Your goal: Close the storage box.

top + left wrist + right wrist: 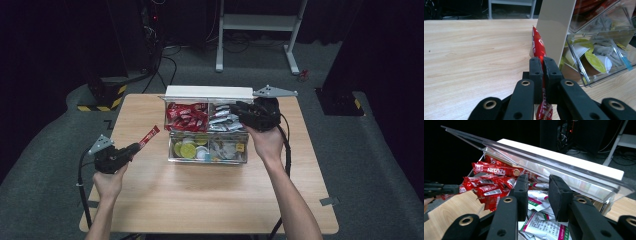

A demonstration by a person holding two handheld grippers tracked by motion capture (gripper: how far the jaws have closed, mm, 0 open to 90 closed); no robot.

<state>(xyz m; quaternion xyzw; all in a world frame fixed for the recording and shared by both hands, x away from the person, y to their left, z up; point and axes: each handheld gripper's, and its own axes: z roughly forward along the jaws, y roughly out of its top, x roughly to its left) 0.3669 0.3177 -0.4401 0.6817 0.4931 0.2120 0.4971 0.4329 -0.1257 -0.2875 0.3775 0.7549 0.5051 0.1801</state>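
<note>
A clear four-part organizer box stands mid-table with its white-edged lid raised at the back. My left gripper is left of the box, shut on a red coffee sachet that sticks up and away from the jaws. In the left gripper view the red sachet rises between the shut jaws of the left gripper, just beside the box's white end wall. My right gripper hovers open over the back right compartment of white sachets; the right gripper holds nothing.
Red sachets fill the back left compartment. Green-lidded capsules lie front left, small white cups front right. The clear lid slants just above my right jaws. Bare wood spreads in front of the box.
</note>
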